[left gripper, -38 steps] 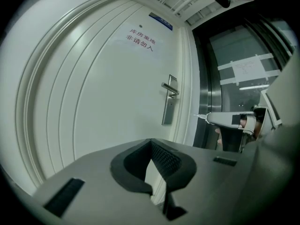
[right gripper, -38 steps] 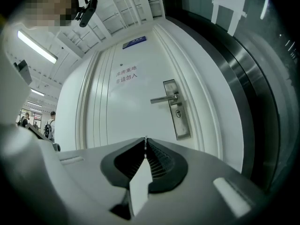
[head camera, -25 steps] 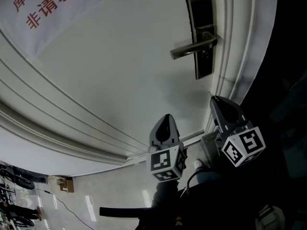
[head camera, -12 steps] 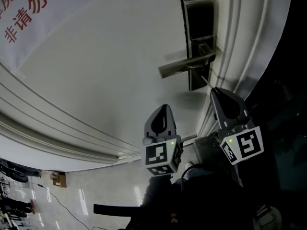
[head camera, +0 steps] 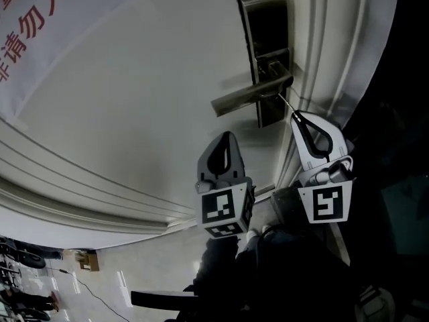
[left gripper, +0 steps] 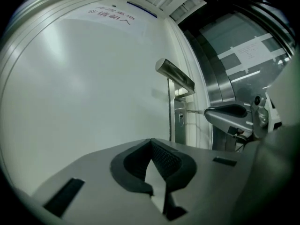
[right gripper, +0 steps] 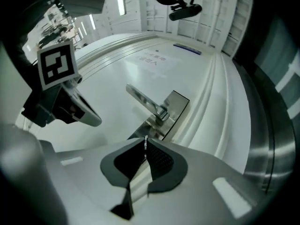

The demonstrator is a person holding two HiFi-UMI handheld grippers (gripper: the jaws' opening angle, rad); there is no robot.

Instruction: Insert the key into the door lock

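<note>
The dark metal lock plate [head camera: 265, 45] with its lever handle [head camera: 249, 94] is on the white door [head camera: 147, 99]. My right gripper [head camera: 295, 117] is shut on a thin key [head camera: 285, 104]. The key's tip points at the plate just under the lever; I cannot tell whether it touches. In the right gripper view the key [right gripper: 146, 143] stands edge-on between the pads, with the plate [right gripper: 172, 108] and handle [right gripper: 142, 98] straight ahead. My left gripper [head camera: 226, 137] hangs lower left of the lock, shut on nothing. From the left gripper [left gripper: 151, 142] I see the keyhole [left gripper: 181, 118], key [left gripper: 194, 111] and right gripper [left gripper: 228, 116].
A white raised door frame [head camera: 328, 59] runs right of the lock. A banner with red characters [head camera: 33, 25] hangs on the door at upper left. Curved mouldings [head camera: 80, 193] cross the door below. The left gripper [right gripper: 65, 104] shows left of the lock in the right gripper view.
The right gripper has moved up toward the lock, bringing the key's tip from below the plate to just under the lever. The left gripper has kept its place beside it.
</note>
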